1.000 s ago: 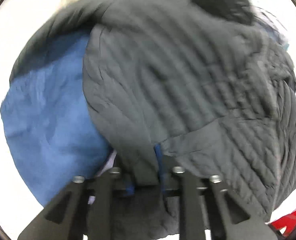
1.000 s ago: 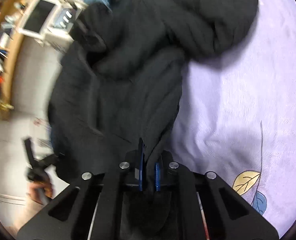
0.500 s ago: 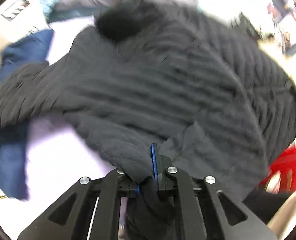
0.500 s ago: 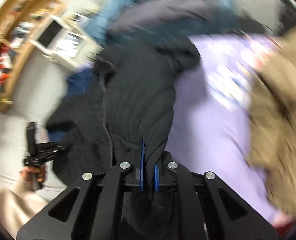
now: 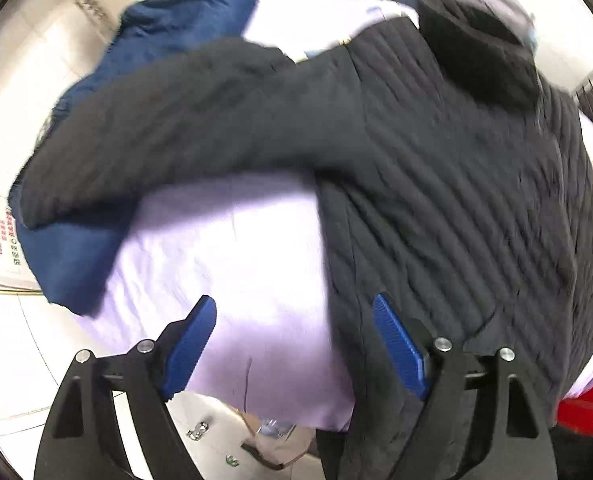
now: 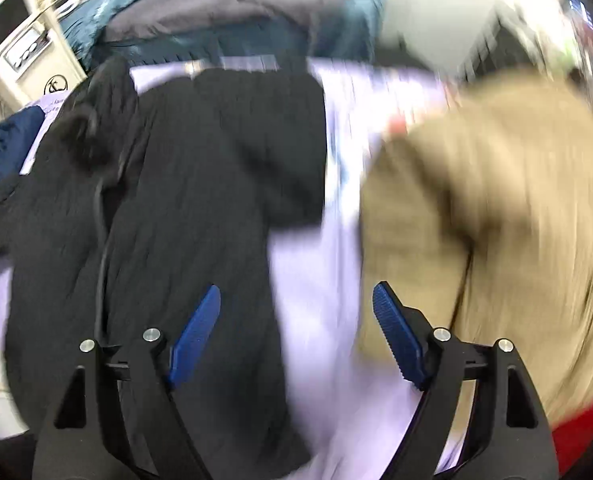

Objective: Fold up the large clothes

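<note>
A black quilted jacket (image 5: 436, 184) lies spread on a lilac bedsheet (image 5: 232, 264), one sleeve stretched out to the left. My left gripper (image 5: 294, 312) hangs above the jacket's near edge. Its jaws are opening wide, with only sheet and the jacket's hem below them, nothing pinched. In the right wrist view the same black jacket (image 6: 184, 208) lies at the left on the lilac sheet (image 6: 320, 300). My right gripper (image 6: 296, 300) is above the jacket's right edge, jaws opening, nothing held between the blue pads (image 6: 194, 334).
A navy blue garment (image 5: 168, 28) lies under the sleeve at the sheet's left edge. A tan coat (image 6: 496, 220) fills the right of the right wrist view. Teal and grey clothes (image 6: 236, 8) are piled at the far end. Something red (image 5: 584, 412) sits at the lower right; white floor lies beyond the bed's edge.
Both grippers were shut on the black jacket's fabric and carried it across; now both stand wide apart and the jacket lies flat on the sheet.
</note>
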Motion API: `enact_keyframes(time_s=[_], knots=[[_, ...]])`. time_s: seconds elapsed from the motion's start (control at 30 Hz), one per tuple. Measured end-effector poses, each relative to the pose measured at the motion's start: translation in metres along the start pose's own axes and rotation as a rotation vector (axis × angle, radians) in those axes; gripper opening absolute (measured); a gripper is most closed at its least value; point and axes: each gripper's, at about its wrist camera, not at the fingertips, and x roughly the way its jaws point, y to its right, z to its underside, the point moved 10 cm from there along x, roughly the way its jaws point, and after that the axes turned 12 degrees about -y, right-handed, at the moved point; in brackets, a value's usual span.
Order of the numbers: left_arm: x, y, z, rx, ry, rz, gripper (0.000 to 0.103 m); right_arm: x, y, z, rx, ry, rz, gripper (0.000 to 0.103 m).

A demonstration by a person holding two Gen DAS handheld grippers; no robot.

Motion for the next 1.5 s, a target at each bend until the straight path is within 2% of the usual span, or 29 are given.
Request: enact_keyframes(time_s=[0.07, 0.1, 0.13, 0.2, 0.27, 0.33, 0.37, 0.4, 0.43, 0.5, 0.53, 0.57, 0.63, 0.73, 0.8, 0.87, 0.93, 0.97, 1.07, 1.13, 1.17, 1.2, 1.23, 1.27, 1.33, 1.4, 1.47, 1.5], knots=[[-0.016, -0.007, -0.015, -0.039, 0.028, 0.022, 0.079, 0.003, -0.005, -0.065, -0.027, 0.060, -0.038, 0.079], [-0.026, -0.017, -0.009, -0.052, 0.034, 0.042, 0.079, 0.005, -0.009, -0.087, -0.028, 0.071, -0.043, 0.079], [-0.026, -0.003, 0.000, -0.064, 0.042, 0.064, 0.080, 0.016, -0.013, -0.115, -0.023, 0.072, -0.040, 0.080], [-0.029, 0.012, 0.010, -0.086, 0.051, 0.101, 0.083, 0.051, -0.014, -0.157, 0.010, 0.027, -0.041, 0.089], [-0.036, 0.024, 0.033, -0.086, 0.045, 0.108, 0.084, 0.096, -0.009, -0.181, 0.073, -0.056, -0.018, 0.090], [-0.031, 0.028, 0.045, -0.085, 0.031, 0.090, 0.084, 0.140, -0.002, -0.190, 0.149, -0.156, -0.044, 0.090], [-0.028, 0.028, 0.056, -0.084, 0.022, 0.078, 0.084, 0.167, -0.002, -0.183, 0.202, -0.239, -0.101, 0.090], [-0.025, 0.029, 0.061, -0.086, 0.017, 0.070, 0.084, 0.182, -0.003, -0.173, 0.255, -0.278, -0.160, 0.090], [-0.023, 0.028, 0.066, -0.091, 0.012, 0.064, 0.084, 0.186, -0.003, -0.173, 0.282, -0.261, -0.190, 0.090], [-0.016, 0.027, 0.075, -0.114, -0.003, 0.050, 0.084, 0.183, -0.008, -0.171, 0.231, -0.186, -0.186, 0.079], [-0.014, 0.027, 0.079, -0.125, -0.011, 0.048, 0.084, 0.178, -0.011, -0.169, 0.176, -0.159, -0.176, 0.057], [-0.011, 0.028, 0.080, -0.131, -0.016, 0.049, 0.084, 0.169, -0.014, -0.168, 0.126, -0.138, -0.174, 0.029], [-0.007, 0.034, 0.076, -0.123, -0.026, 0.054, 0.084, 0.142, -0.011, -0.171, 0.069, -0.089, -0.164, 0.014], [-0.009, 0.052, 0.053, -0.052, -0.015, 0.051, 0.084, 0.068, 0.014, -0.192, 0.050, 0.077, -0.165, 0.010], [-0.018, 0.068, 0.030, 0.007, 0.024, 0.045, 0.084, 0.011, 0.045, -0.202, 0.081, 0.182, -0.155, 0.009], [-0.034, 0.088, -0.001, 0.065, 0.082, 0.057, 0.084, -0.059, 0.095, -0.200, 0.110, 0.309, -0.092, 0.008], [-0.044, 0.105, -0.023, 0.100, 0.125, 0.068, 0.084, -0.090, 0.139, -0.191, 0.160, 0.335, -0.113, 0.007], [-0.051, 0.117, -0.039, 0.121, 0.150, 0.079, 0.084, -0.098, 0.154, -0.184, 0.191, 0.337, -0.122, 0.007], [-0.057, 0.144, -0.064, 0.151, 0.188, 0.110, 0.084, -0.109, 0.215, -0.139, 0.304, 0.332, -0.073, 0.008], [-0.052, 0.160, -0.072, 0.157, 0.182, 0.135, 0.084, -0.089, 0.262, -0.096, 0.471, 0.291, -0.145, 0.015], [-0.047, 0.166, -0.074, 0.156, 0.176, 0.145, 0.084, -0.077, 0.276, -0.084, 0.533, 0.267, -0.193, 0.029], [-0.037, 0.174, -0.074, 0.151, 0.156, 0.169, 0.084, -0.055, 0.294, -0.062, 0.635, 0.206, -0.237, 0.041], [-0.028, 0.177, -0.072, 0.146, 0.135, 0.175, 0.084, -0.033, 0.307, -0.039, 0.717, 0.128, -0.228, 0.070], [-0.016, 0.179, -0.068, 0.143, 0.106, 0.163, 0.084, -0.021, 0.311, -0.020, 0.770, 0.078, -0.215, 0.074], [0.000, 0.178, -0.059, 0.154, 0.070, 0.131, 0.084, -0.023, 0.318, 0.010, 0.888, 0.136, -0.318, 0.073], [0.011, 0.165, -0.047, 0.154, 0.053, 0.099, 0.084, -0.041, 0.317, 0.032, 0.927, 0.165, -0.281, 0.073], [0.020, 0.143, -0.037, 0.126, 0.045, 0.069, 0.084, -0.064, 0.294, 0.031, 0.870, 0.217, -0.259, 0.073], [0.023, 0.132, -0.033, 0.111, 0.042, 0.058, 0.084, -0.086, 0.264, 0.020, 0.755, 0.257, -0.228, 0.073]])
